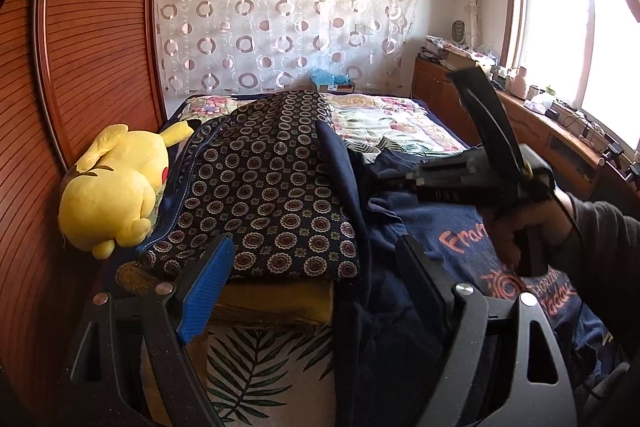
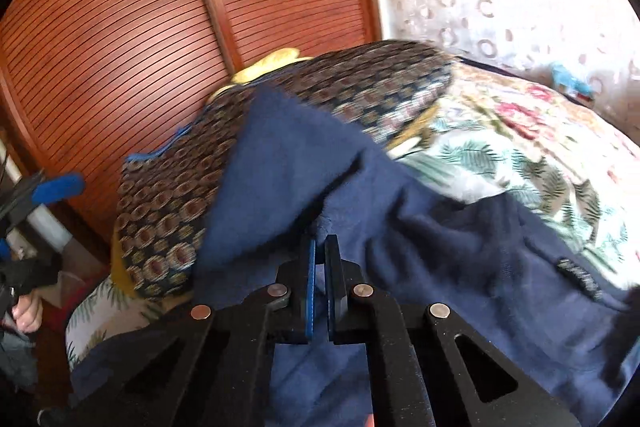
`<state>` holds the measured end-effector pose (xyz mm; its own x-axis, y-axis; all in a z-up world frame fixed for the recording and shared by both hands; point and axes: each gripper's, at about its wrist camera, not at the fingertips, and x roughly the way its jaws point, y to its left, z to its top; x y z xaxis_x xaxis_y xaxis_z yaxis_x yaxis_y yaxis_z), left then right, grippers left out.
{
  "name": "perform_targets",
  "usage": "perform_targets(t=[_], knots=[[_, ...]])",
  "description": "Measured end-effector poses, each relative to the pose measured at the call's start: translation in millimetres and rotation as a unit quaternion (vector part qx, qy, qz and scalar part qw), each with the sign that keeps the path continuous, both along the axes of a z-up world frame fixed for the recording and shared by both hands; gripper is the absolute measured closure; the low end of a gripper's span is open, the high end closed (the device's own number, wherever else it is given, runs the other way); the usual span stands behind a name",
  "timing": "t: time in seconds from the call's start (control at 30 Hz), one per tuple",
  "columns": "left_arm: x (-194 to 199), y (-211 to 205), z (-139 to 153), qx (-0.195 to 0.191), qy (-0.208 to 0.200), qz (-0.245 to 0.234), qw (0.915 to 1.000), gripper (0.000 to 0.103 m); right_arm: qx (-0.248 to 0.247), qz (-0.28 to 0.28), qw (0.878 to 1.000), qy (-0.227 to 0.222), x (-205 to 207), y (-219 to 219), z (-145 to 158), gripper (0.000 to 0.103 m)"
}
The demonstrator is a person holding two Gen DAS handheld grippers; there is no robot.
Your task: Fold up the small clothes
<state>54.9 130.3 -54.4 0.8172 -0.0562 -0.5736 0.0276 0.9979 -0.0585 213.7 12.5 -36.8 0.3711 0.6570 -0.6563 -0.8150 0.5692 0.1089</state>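
Left wrist view. Left tongs [image 1: 316, 291] at the bottom of the frame, jaws wide apart, nothing gripped. Blue pad on the left finger [image 1: 206, 295]; the right finger is dark. Between the jaws: the lower edge of a patterned cushion [image 1: 264, 195] and a dark fold of the navy shirt [image 1: 448, 259]. The shirt spreads over the lower right, with orange lettering and a sun-like print facing up; one flap of it climbs over the cushion's right edge. Yellow plush [image 1: 116, 187] lies at centre left, touching the cushion and beside the slatted wooden door [image 1: 88, 67]. The bed [image 1: 384, 123], with a floral cover, runs back to a ring-patterned curtain [image 1: 280, 11]. Right tongs' body at centre right, held by a hand [image 1: 520, 227] in a dark sleeve; its fingertips are hidden from this camera. Window at upper right, cluttered shelf below it.

Right wrist view, somewhat blurred. Right tongs [image 2: 320, 255] at bottom centre, jaws drawn almost together, pinching a raised fold of the shirt [image 2: 440, 227] at the tips. The shirt fills the lower half of the frame and drapes up over the cushion [image 2: 168, 211] at centre left. Bed cover [image 2: 520, 147] at right, door [image 2: 120, 27] at upper left. Left tongs' blue pad [image 2: 60, 187] visible at the left edge, with fingers [image 2: 26, 311] below it.
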Motion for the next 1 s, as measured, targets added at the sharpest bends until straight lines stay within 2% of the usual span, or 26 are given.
perform_targets(t=[0.13, 0.2, 0.27, 0.3, 0.53, 0.73, 1.0], knots=[[2, -5, 0, -0.001, 0.001, -0.005, 1.0000, 0.020, -0.022, -0.084, 0.996, -0.029, 24, -6, 8, 0.099], [3, -8, 0, -0.001, 0.002, -0.008, 1.0000, 0.020, -0.025, -0.111, 0.993, -0.030, 34, -9, 9, 0.094], [4, -11, 0, -0.001, 0.002, -0.011, 0.9999, 0.020, -0.024, -0.120, 0.992, -0.027, 40, -12, 9, 0.057], [4, -13, 0, 0.000, 0.003, -0.013, 0.9999, 0.020, -0.020, -0.118, 0.992, -0.029, 39, -13, 9, 0.053], [8, -30, -2, -0.001, 0.004, -0.026, 0.9997, 0.020, -0.009, -0.111, 0.992, -0.052, 13, -38, 17, 0.053], [13, -47, -3, -0.001, 0.005, -0.042, 0.9991, 0.020, -0.006, -0.113, 0.991, -0.069, -29, -98, 26, 0.053], [27, -74, -7, 0.001, 0.011, -0.066, 0.9978, 0.020, -0.002, -0.155, 0.984, -0.093, -80, -169, 39, 0.053]])
